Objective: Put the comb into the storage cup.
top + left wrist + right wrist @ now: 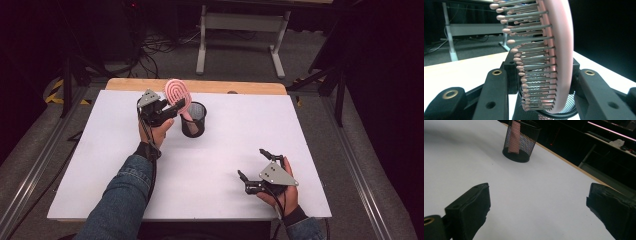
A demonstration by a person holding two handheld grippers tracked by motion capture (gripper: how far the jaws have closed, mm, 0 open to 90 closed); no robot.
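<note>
A pink hairbrush [177,92] stands tilted with its handle down inside a black mesh cup [193,120] at the back middle of the white table [240,130]. My left gripper [172,107] is shut on the brush head just left of the cup. In the left gripper view the bristled head [559,50] sits between both black jaws, above the cup's rim [564,113]. My right gripper [251,162] rests open near the front right with nothing between its jaws. In the right gripper view, the right gripper [537,202] faces the cup [520,140], and the pink handle [514,141] shows through the mesh.
The table's wooden far edge [200,86] runs behind the cup. A white metal frame [242,22] and loose cables [160,47] stand on the floor beyond. Metal rails [35,170] flank the table on both sides.
</note>
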